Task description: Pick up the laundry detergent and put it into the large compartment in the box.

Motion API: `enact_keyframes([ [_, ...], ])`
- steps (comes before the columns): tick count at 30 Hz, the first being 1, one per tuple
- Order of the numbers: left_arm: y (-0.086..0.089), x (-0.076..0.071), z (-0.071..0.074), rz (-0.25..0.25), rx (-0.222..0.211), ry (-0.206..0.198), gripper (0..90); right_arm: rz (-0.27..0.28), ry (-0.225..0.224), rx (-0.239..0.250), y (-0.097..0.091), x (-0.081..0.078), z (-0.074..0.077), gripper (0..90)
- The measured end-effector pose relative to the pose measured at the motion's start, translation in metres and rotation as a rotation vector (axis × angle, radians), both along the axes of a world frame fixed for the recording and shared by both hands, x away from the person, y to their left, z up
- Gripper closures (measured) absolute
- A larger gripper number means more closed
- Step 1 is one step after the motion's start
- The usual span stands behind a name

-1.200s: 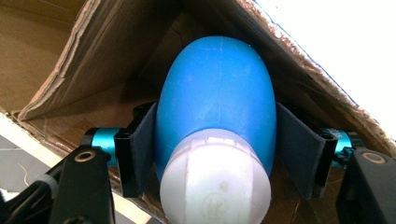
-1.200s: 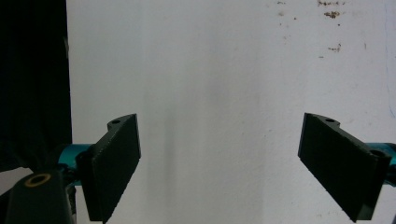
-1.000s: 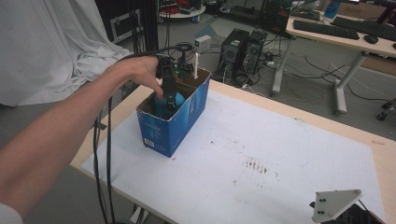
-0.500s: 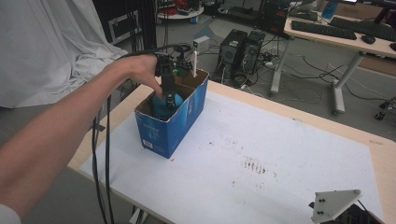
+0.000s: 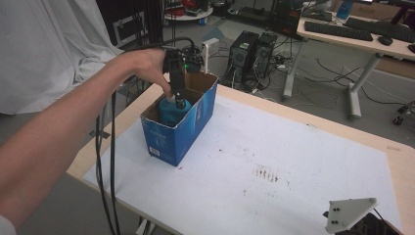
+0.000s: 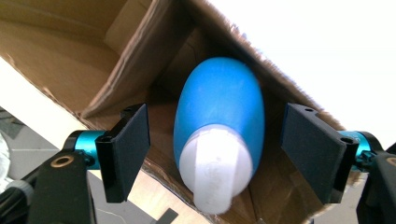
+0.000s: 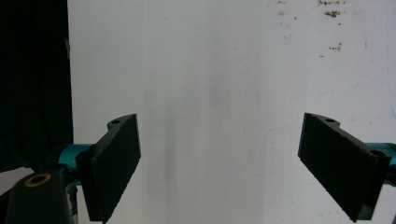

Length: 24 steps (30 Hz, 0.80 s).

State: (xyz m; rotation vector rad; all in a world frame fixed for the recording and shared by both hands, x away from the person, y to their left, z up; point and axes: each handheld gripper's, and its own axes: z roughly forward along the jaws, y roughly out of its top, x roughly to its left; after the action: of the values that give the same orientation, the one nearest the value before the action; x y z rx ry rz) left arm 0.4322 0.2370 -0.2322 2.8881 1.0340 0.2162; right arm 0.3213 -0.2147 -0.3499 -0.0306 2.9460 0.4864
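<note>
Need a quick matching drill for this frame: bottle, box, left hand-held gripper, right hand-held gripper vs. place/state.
Things:
1. blue bottle
2. blue cardboard box
3. left hand-held gripper
4. right hand-held gripper

Places/states:
A. open over bare white table cover
B. stands on the table's left part
C. lies inside the box
D. jaws just opened, clear of the bottle between them

Pairs: 1-C, 2-B, 3-D, 4-A

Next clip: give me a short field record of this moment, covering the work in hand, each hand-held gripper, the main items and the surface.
work: blue bottle put into the blue cardboard box
left hand-held gripper: above the box, jaws have just been opening, pads clear of the bottle on both sides
bottle: stands in the box, white cap toward the gripper
right hand-held gripper: open, nothing between the jaws, over the white sheet
box: open top, at the table's left end
surface: wooden table under a stained white sheet
</note>
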Motion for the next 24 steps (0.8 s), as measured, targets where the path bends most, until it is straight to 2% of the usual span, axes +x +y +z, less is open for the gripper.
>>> enact_keyframes([
  [8, -0.024, -0.003, 0.021, -0.051, 0.013, -0.046, 23.9, 0.000, -0.001, 0.002, 0.000, 0.000, 0.000, 12.3],
  [16, -0.057, -0.008, 0.036, -0.151, 0.020, -0.093, 22.1, 0.000, -0.001, 0.003, -0.001, 0.000, 0.000, 12.3],
  [21, -0.081, -0.012, 0.042, -0.218, 0.025, -0.097, 18.1, -0.003, -0.003, 0.005, -0.002, 0.000, 0.000, 12.3],
  [24, -0.094, -0.016, 0.043, -0.258, 0.007, -0.100, 16.9, -0.003, -0.003, 0.003, -0.003, 0.000, 0.001, 12.3],
])
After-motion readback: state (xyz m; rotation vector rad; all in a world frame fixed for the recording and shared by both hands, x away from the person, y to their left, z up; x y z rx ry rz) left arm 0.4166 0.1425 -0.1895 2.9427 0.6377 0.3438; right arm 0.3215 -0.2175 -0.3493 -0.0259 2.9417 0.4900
